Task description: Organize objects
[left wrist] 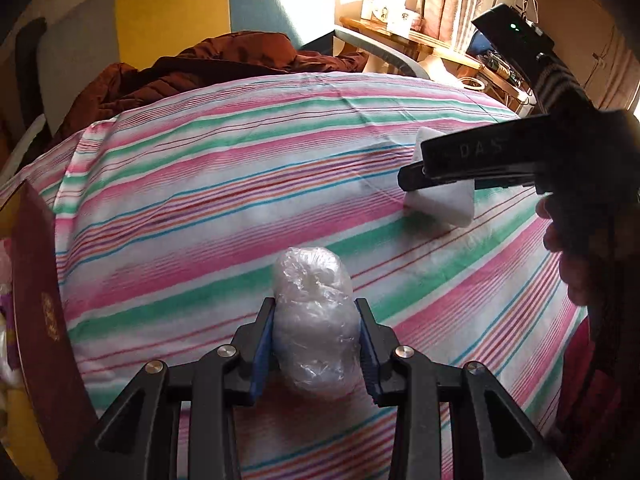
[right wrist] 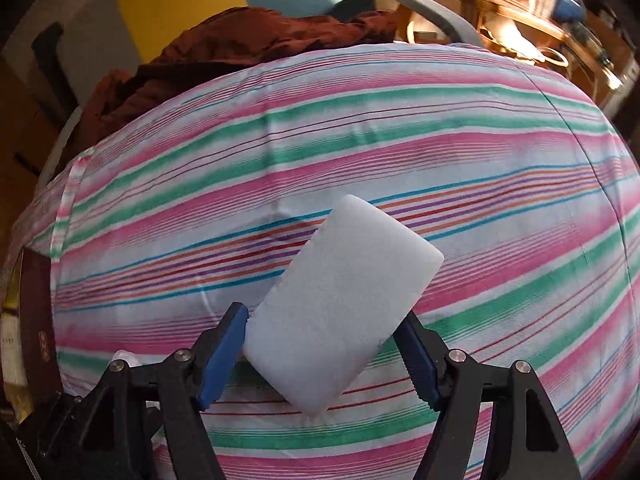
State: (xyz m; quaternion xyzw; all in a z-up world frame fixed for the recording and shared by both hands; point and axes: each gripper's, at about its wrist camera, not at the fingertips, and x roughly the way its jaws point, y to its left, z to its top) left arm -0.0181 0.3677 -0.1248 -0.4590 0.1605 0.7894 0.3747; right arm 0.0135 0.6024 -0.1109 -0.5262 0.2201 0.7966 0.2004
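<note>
The left gripper is clamped on a crinkly clear plastic bundle, an oval lump between its blue pads. The right gripper grips a smooth white foam block, rectangular with rounded corners, tilted between its pads above the striped cloth. Only the left view shows "DAS" on the right gripper's black side and a maroon book left of the left gripper.
</note>
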